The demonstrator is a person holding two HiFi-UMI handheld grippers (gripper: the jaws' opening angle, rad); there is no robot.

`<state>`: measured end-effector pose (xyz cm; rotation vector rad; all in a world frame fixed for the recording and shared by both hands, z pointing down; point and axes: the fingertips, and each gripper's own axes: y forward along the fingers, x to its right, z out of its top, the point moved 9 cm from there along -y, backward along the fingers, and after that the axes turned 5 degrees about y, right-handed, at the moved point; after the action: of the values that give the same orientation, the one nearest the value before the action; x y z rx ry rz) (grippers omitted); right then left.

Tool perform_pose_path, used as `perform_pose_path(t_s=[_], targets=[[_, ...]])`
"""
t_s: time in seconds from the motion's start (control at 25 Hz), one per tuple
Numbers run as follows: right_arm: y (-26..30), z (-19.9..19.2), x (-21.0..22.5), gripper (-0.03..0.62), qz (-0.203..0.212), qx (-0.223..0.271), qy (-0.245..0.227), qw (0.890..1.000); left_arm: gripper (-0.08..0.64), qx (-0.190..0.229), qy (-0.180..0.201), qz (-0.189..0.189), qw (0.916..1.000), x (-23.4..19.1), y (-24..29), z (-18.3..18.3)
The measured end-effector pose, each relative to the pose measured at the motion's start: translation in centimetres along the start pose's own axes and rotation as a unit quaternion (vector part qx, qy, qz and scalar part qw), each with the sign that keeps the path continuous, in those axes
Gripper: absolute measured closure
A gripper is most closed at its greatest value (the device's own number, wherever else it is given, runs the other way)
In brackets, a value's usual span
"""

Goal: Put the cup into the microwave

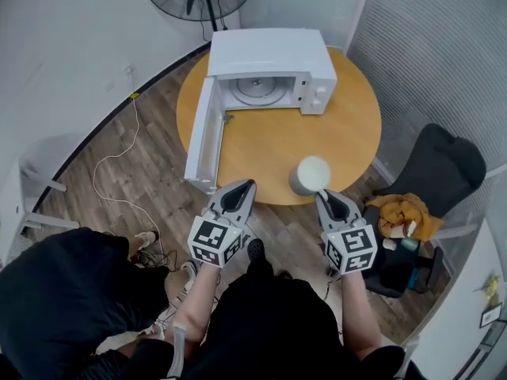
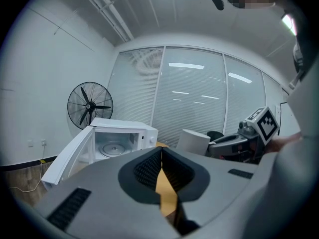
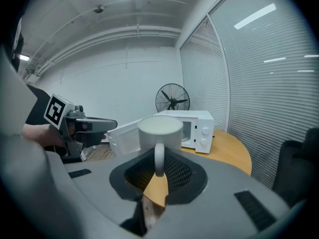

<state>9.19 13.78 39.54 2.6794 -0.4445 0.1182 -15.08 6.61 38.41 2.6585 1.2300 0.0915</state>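
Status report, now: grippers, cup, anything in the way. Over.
Left gripper shut, empty. Right gripper shut on cup by its handle, upright at near edge of table. Microwave door open, cavity empty, path unobstructed.

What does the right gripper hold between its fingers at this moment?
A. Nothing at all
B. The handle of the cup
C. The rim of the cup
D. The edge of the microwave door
B: in the right gripper view, the fingers of the right gripper are closed on the handle of the white cup, and the cup's body stands just ahead of them.
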Motion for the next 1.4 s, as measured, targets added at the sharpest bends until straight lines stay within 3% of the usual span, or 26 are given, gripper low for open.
perform_pose_path(t_s=[0.52,0.88,1.4], targets=[[5.3,2.0,-1.4,0.538,-0.024,0.003,-0.001,1.000,0.561,0.005,-0.005,-0.018,0.9998,-5.7,1.2,-0.3],[7.3,2.3,-2.3,0.538,-0.022,-0.009,-0.002,1.000,0.561,0.000,-0.017,-0.024,0.9996,-7.0,1.3,-0.7],[12.1,3.6,1.1,0.538,-0.006,-0.019,-0.004,1.000,0.561,-0.012,-0.019,-0.014,0.9996,-8.5,5.1,0.1]])
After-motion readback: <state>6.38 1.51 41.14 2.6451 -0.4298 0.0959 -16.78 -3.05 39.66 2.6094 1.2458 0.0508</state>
